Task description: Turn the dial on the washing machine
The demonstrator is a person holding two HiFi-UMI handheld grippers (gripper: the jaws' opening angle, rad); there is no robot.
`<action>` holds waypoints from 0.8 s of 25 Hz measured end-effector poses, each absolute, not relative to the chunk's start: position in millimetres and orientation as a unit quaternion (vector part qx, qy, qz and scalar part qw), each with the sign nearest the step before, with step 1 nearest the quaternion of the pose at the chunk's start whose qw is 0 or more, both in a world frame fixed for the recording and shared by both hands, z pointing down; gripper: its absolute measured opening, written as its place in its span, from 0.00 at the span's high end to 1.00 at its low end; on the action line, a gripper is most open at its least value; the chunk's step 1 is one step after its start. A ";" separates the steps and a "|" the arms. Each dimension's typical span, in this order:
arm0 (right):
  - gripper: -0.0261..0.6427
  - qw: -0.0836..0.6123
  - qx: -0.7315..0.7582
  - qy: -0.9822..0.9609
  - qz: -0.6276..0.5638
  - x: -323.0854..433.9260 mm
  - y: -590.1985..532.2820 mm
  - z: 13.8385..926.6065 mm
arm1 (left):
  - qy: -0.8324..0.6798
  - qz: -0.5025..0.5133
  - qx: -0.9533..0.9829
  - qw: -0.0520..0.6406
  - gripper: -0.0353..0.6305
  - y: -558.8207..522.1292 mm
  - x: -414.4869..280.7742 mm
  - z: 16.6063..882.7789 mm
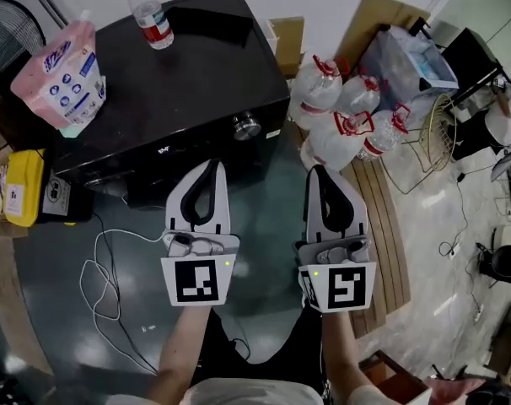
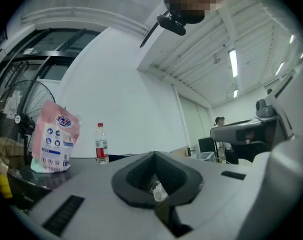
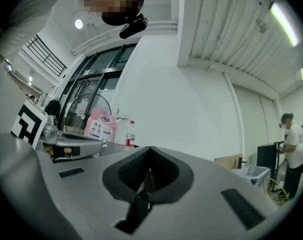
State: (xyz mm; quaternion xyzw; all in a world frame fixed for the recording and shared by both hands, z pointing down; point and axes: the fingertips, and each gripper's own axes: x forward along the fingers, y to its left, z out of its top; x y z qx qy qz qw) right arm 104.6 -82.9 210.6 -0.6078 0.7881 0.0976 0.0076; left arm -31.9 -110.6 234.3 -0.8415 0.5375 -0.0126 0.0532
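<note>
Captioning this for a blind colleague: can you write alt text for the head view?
Seen from above, the white left gripper and right gripper, both shut and empty, hover short of the round silver dial on a black washing machine. A pink detergent pouch and a clear red-capped water bottle sit on top.

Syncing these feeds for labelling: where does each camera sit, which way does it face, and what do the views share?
Head view: on the person's head, facing steeply down at the washing machine, dial, forearms, left gripper and right gripper.
Left gripper view: on the left gripper, facing along its shut jaws over the machine top; head camera overhead.
Right gripper view: likewise along the right gripper's shut jaws; head camera overhead.
Shared: all three show the pink pouch and bottle.
</note>
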 end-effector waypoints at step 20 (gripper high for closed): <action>0.96 -0.021 -0.572 0.818 0.055 91.9 -99.0 340.2 | 0.581 -0.024 -0.813 0.015 0.95 -117.8 -43.4 368.3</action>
